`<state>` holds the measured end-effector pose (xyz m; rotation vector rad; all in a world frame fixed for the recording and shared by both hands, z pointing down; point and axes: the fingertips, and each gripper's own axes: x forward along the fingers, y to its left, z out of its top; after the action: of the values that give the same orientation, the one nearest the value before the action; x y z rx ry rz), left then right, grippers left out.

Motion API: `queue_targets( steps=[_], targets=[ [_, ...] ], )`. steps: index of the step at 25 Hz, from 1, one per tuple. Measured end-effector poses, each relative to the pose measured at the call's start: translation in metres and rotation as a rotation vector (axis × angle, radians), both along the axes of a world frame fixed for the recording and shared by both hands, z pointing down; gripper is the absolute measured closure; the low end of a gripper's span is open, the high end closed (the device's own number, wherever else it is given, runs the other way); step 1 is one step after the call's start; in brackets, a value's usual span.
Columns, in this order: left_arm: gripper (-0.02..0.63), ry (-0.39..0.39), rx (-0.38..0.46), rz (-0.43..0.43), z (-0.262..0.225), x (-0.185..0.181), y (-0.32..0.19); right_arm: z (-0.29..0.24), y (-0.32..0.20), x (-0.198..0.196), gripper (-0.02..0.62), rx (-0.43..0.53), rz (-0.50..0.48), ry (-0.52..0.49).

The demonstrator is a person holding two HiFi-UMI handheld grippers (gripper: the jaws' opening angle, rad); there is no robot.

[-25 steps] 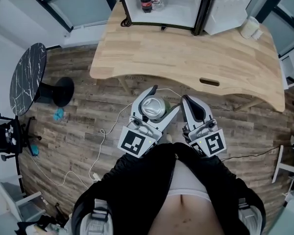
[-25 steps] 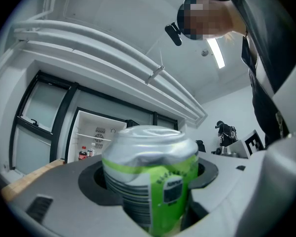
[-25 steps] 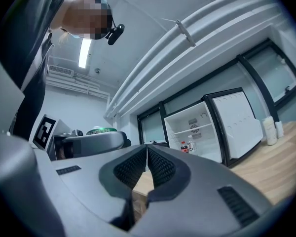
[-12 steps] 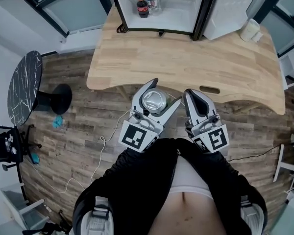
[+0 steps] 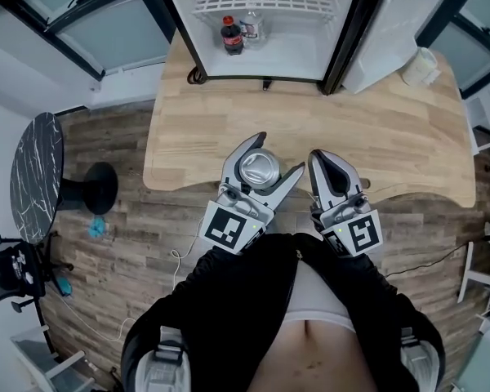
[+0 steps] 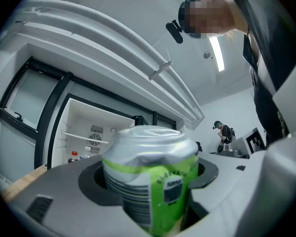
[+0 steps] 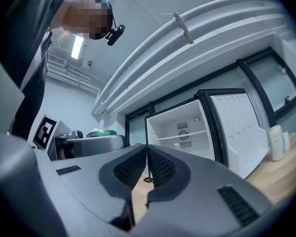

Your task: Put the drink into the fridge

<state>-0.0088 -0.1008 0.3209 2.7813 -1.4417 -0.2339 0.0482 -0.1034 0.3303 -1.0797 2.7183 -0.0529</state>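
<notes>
A green and silver drink can [image 5: 257, 169] stands upright between the jaws of my left gripper [image 5: 260, 163], which is shut on it; the can [image 6: 149, 174] fills the left gripper view and its top edge is dented. My right gripper [image 5: 327, 163] is beside it to the right, shut and holding nothing, jaw pads pressed together [image 7: 147, 167]. Both hover over the near edge of the wooden table [image 5: 392, 137]. The small fridge [image 5: 265, 23] stands open at the table's far side, with a cola bottle [image 5: 231, 34] and a clear bottle [image 5: 251, 26] inside.
The fridge door [image 5: 392, 31] swings open to the right. A white roll-like object [image 5: 419, 66] sits on the table's right part. A black marble round table [image 5: 34, 174] and an office chair [image 5: 8, 272] stand on the wood floor at left. Another person [image 6: 223, 131] is far off.
Both grippers with the can have moved forward, from over the floor to over the table's near edge. The open fridge now sits closer in view.
</notes>
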Motion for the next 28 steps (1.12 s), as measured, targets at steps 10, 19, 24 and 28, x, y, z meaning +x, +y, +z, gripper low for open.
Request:
queue_targets(
  steps=[10,19,24,28],
  targets=[
    [0.268,-0.009,-0.006,0.051,-0.006,-0.032,-0.082,-0.013,-0.084,-0.030,0.566,0.047,0.052,-0.027],
    [0.268,-0.017,-0.025,0.105,-0.001,-0.049,-0.134,-0.006,-0.135,-0.051,0.566,0.029,0.099,-0.028],
    [0.268,-0.017,-0.042,0.123,0.005,-0.055,-0.152,0.001,-0.150,-0.057,0.566,0.015,0.117,-0.007],
    [0.268,-0.013,-0.062,0.130,0.009,-0.054,-0.157,0.004,-0.154,-0.060,0.566,-0.005,0.110,-0.008]
  ],
)
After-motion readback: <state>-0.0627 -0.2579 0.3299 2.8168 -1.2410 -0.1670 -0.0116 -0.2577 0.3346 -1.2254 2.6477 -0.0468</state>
